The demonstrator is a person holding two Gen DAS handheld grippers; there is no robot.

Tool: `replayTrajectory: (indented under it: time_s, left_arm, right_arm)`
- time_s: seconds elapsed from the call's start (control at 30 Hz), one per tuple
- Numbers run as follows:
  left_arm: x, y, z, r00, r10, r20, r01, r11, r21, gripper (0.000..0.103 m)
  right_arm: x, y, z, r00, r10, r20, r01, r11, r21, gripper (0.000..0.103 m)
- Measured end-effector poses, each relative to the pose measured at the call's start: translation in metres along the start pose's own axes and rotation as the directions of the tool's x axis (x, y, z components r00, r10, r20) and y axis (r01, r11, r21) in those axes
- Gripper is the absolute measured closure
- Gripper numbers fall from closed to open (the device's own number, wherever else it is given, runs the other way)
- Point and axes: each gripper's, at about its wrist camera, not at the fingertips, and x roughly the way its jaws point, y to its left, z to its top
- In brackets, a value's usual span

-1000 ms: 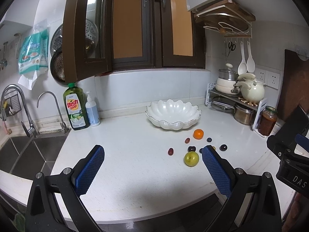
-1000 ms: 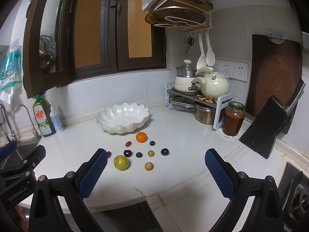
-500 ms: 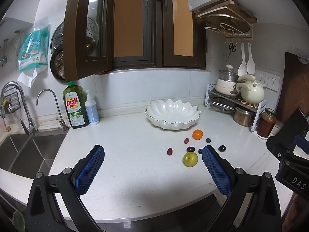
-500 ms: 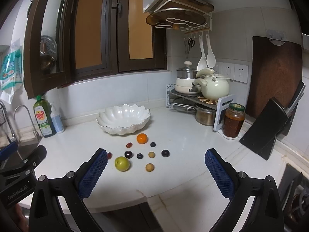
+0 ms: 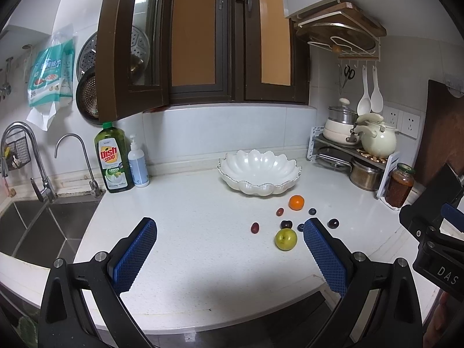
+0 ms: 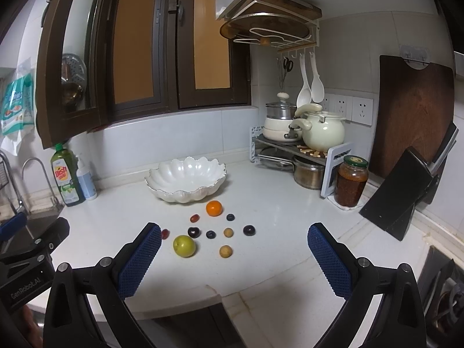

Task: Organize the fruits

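Observation:
An empty white scalloped bowl (image 5: 259,171) (image 6: 185,178) sits at the back of the white counter. In front of it lie an orange (image 5: 296,202) (image 6: 214,208), a green apple (image 5: 286,239) (image 6: 184,246), several dark grapes and berries such as one dark plum (image 6: 248,230), and two small tan fruits (image 6: 225,251). My left gripper (image 5: 229,256) is open above the counter's front, left of the apple. My right gripper (image 6: 235,256) is open too, hovering just in front of the fruit. Neither holds anything.
A sink (image 5: 32,226) with taps lies left, a dish soap bottle (image 5: 113,156) and pump bottle (image 5: 138,163) behind it. Right stand a pot rack (image 6: 301,148), a jar (image 6: 351,181), a knife block (image 6: 400,194) and a hanging cutting board (image 6: 411,116).
Both grippers have drifted slightly; the fruit sits a little lower and closer in each view. Nothing was grasped or moved.

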Motion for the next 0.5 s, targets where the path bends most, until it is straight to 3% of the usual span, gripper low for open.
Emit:
replayTrajectory:
  time_s: [0.5]
  left_arm:
    - [-0.0022, 0.0035, 0.0030, 1.000, -0.028, -0.007, 0.028, 1.000, -0.006, 0.000]
  right_arm:
    - [-0.0028, 0.0008, 0.0009, 1.000, -0.002, 0.008, 0.002, 1.000, 0.002, 0.001]
